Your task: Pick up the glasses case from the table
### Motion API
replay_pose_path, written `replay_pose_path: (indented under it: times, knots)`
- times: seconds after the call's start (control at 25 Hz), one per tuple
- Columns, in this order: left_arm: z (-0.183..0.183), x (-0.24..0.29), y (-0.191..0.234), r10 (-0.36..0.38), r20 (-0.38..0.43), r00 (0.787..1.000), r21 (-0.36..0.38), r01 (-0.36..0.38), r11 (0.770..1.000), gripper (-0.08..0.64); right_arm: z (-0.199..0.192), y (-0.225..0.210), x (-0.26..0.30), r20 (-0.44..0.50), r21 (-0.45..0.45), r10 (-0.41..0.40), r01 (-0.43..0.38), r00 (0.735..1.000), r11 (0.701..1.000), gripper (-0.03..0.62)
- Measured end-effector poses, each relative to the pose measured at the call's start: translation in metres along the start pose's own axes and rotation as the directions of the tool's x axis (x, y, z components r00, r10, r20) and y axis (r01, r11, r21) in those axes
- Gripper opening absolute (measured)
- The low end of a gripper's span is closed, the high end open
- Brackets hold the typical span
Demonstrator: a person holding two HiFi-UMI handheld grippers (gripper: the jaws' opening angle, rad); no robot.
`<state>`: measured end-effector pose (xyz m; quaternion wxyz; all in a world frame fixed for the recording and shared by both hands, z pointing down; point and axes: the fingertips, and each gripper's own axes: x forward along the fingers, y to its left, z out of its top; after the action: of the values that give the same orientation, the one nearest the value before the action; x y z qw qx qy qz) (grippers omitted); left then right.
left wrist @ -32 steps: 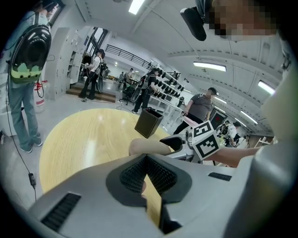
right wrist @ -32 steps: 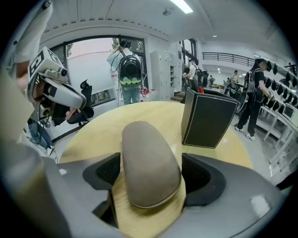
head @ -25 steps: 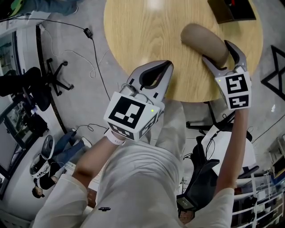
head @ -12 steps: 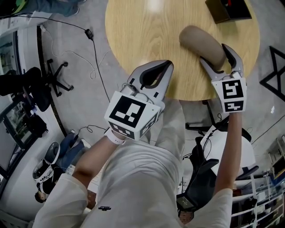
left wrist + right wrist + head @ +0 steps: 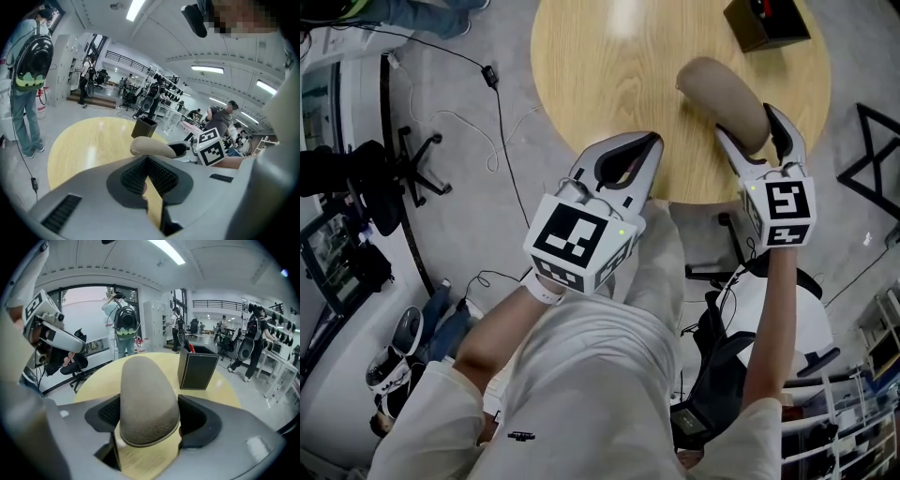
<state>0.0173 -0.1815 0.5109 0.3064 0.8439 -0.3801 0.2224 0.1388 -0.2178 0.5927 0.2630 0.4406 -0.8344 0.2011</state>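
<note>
The tan, rounded glasses case [image 5: 722, 89] lies slantwise over the round wooden table [image 5: 609, 84], its near end between the jaws of my right gripper [image 5: 751, 125]. In the right gripper view the case [image 5: 147, 399] fills the gap and both pads press its sides, with its near end hanging over the tabletop. My left gripper [image 5: 649, 142] hovers at the table's near edge, left of the case, fingertips together and nothing in them. The left gripper view shows the case [image 5: 152, 147] held by the right gripper [image 5: 180, 149] beyond my shut left gripper [image 5: 146, 161].
A black open box [image 5: 764, 21] stands on the table's far right, just beyond the case [image 5: 197, 366]. Office chairs [image 5: 394, 169] and cables [image 5: 487, 70] lie on the floor to the left. A person with a backpack [image 5: 124, 329] stands past the table.
The right gripper has closed a little on the case and come up and leftward in the head view, the case moving with it. The left gripper has risen slightly.
</note>
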Motion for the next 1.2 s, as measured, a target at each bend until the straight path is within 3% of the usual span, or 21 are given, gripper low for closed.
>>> replay_pose_path:
  times: [0.64,1.2]
  knots:
    - [0.012,-0.065,-0.034,-0.006,0.054,0.999,0.025,0.004,1.0,0.008,0.05,0.032,-0.083,0.114,0.043,-0.067,0.063,0.991,0.997,0.377]
    - [0.047,-0.134,-0.048,-0.003,0.144,0.99,0.02,0.0,1.0,0.008,0.096,0.069,-0.16,0.187,0.095,-0.144,0.128,0.972,0.987,0.377]
